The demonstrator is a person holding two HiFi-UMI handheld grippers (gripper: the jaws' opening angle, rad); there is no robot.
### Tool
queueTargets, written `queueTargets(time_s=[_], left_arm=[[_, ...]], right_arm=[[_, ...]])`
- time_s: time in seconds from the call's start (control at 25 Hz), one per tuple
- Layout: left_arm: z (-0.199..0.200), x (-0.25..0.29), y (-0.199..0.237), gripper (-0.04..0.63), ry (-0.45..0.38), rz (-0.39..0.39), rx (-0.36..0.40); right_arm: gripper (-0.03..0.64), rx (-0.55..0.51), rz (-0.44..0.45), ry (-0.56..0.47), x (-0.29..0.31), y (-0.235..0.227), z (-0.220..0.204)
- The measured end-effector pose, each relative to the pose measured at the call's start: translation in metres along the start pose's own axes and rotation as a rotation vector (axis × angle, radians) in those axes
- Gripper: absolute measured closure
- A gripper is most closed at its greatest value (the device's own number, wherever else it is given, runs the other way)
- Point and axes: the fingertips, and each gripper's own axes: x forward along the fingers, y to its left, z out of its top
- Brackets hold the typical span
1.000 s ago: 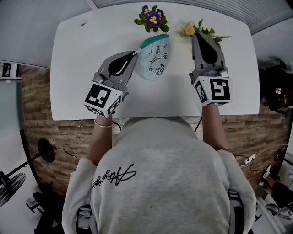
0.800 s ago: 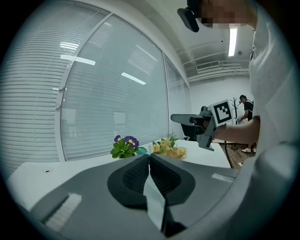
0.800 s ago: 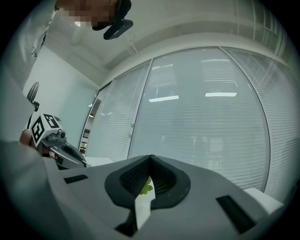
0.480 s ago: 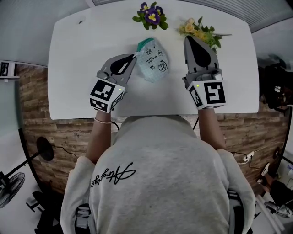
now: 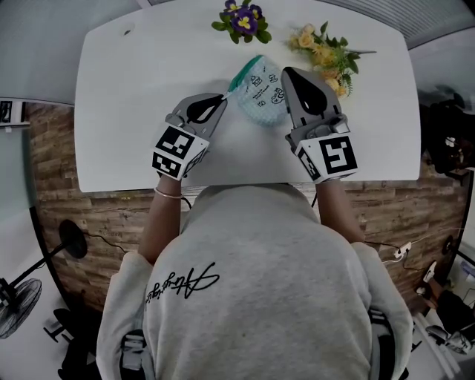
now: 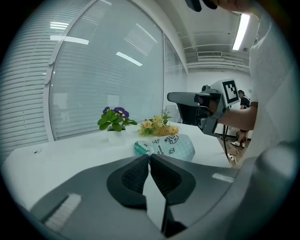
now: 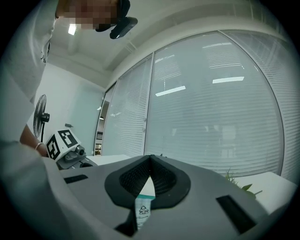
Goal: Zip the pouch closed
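Pouch [image 5: 261, 89] sits on the far middle of the white bench [image 5: 133, 111], a pale bag printed with small drawings and edged along its left side by a teal zip band. Beyond it at the far edge stand a purple-flowered plant [image 5: 241, 18] on the left and a spray of yellow flowers [image 5: 323, 52] on the right.

From the near left, the left claw [image 5: 224, 96] points toward the pouch. Its two halves are pressed together at the tips, right at the near end of the teal band. The left gripper view shows that teal end meeting the closed tips, and the claw seems to pinch it there.

On the right, the right claw [image 5: 288, 73] reaches in over the pouch's right side and covers part of it in the head view. Its halves are together too. In the right gripper view the printed fabric shows only through the hollow behind the tips, so nothing is clamped between them.

Both marker cubes sit toward the near edge, with the person's grey sweatshirt [image 5: 252, 282] below them.
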Motion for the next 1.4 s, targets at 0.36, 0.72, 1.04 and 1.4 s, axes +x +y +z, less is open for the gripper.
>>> queueTargets(time_s=[0.36,0.72,1.04,1.4], left_arm=[[-0.015,0.005,-0.002,0.572,0.031,0.009,-0.008],[-0.012,0.006,-0.002,0.408,-0.011,0.032,-0.036],[0.012,-0.005,-0.004,0.399,-0.105,0.045,-0.026],[0.046,-0.016,-0.004,0.399,-0.186,0.064,0.007]], right_arm=[[0.615,0.029,0.072,0.028,-0.002,0.015,-0.011],[0.615,0.042,0.086,0.036,-0.003,0.017,-0.014],[0.615,0.048,0.091,0.031,-0.004,0.017,-0.014],[0.615,0.063,0.083,0.0,-0.006,0.006,-0.006]])
